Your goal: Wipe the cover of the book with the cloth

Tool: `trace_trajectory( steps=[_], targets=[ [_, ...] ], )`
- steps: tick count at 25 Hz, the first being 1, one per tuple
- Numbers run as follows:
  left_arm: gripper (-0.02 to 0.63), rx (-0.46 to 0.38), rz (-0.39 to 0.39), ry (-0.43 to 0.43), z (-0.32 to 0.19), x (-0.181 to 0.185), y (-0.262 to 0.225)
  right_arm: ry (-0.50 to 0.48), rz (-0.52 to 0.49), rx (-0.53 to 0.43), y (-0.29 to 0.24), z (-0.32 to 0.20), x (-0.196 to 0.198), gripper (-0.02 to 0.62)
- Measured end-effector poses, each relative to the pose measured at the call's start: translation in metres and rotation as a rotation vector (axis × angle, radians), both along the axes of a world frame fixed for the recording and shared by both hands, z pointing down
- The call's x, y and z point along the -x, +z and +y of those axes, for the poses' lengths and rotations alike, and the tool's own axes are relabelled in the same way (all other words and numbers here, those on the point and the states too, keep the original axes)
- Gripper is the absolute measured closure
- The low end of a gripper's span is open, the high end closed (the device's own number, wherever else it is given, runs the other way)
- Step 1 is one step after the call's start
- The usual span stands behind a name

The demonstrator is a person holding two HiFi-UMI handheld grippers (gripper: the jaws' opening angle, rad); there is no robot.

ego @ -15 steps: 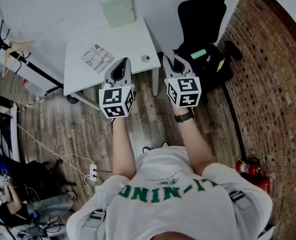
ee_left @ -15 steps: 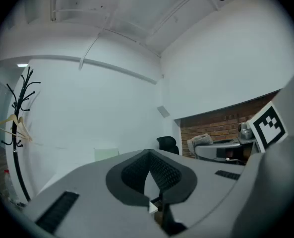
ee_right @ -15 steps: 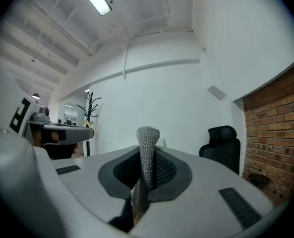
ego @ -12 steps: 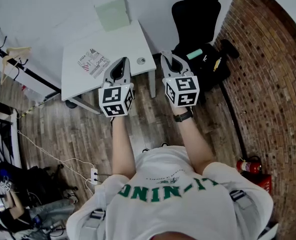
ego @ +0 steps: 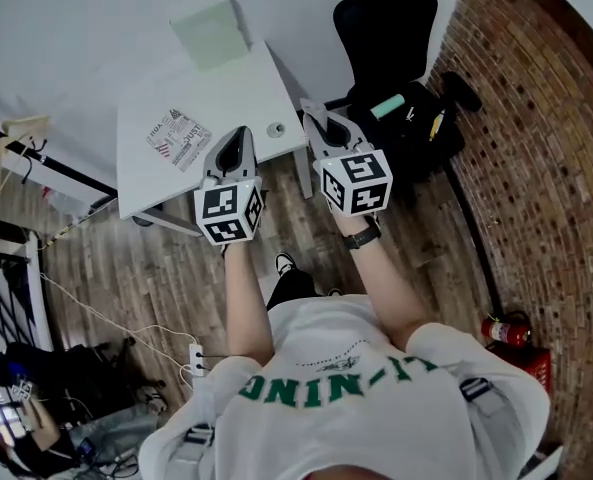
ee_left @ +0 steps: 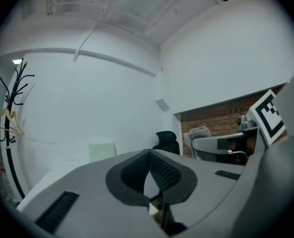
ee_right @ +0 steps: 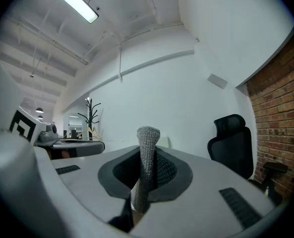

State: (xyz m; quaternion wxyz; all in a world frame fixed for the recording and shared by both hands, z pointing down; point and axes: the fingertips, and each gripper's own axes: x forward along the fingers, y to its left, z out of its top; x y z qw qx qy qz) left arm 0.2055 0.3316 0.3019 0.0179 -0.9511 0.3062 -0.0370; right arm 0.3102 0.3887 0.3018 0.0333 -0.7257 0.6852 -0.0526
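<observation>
A book (ego: 178, 136) with a white printed cover lies flat on the left part of the white table (ego: 241, 93). Both grippers hang in the air at the table's near edge, short of the book. My left gripper (ego: 238, 134) is shut with nothing between its jaws; in the left gripper view the pads (ee_left: 159, 170) meet. My right gripper (ego: 310, 113) is shut on a grey knitted cloth (ee_right: 147, 155), which stands up as a narrow strip between the jaws in the right gripper view.
A pale green board (ego: 210, 32) leans on the wall at the table's back. A small round object (ego: 276, 129) sits near the table's right front. A black office chair (ego: 388, 28) stands right of the table, a coat rack (ego: 6, 138) left. A brick wall runs along the right.
The person has stepped toward the table, and a shoe now shows below the arms. Both grippers have moved forward to the table's near edge. Both stay shut.
</observation>
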Motion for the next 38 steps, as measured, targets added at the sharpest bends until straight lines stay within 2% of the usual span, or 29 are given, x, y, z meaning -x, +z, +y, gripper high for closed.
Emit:
trace_trajectory(
  steps=[5, 12, 17, 21, 25, 28, 33, 38],
  targets=[
    [0.594, 0.003, 0.009, -0.027, -0.070, 0.012, 0.014, -0.046, -0.012, -0.001, 0.015, -0.072, 0.014, 0.560],
    [0.592, -0.009, 0.022, -0.071, -0.226, 0.038, 0.009, -0.119, 0.030, 0.035, 0.023, -0.233, 0.051, 0.560],
    [0.592, -0.014, 0.035, -0.181, -0.338, 0.096, -0.010, -0.218, 0.045, 0.059, 0.010, -0.355, 0.097, 0.560],
    [0.592, -0.006, 0.033, -0.269, -0.408, 0.149, -0.002, -0.294, 0.023, 0.101, 0.018, -0.437, 0.140, 0.557],
    [0.592, -0.016, 0.025, -0.356, -0.447, 0.195, 0.010, -0.408, 0.024, 0.129, 0.033, -0.485, 0.186, 0.557],
    [0.592, 0.010, 0.020, -0.421, -0.470, 0.223, 0.024, -0.492, 0.017, 0.186, 0.052, -0.515, 0.215, 0.555],
    [0.592, 0.057, -0.010, -0.492, -0.496, 0.243, 0.054, -0.615, -0.083, 0.298, 0.098, -0.561, 0.244, 0.554],
    [0.592, 0.118, -0.006, -0.581, -0.524, 0.274, 0.084, -0.757, -0.154, 0.488, 0.167, -0.602, 0.291, 0.554]
  ],
)
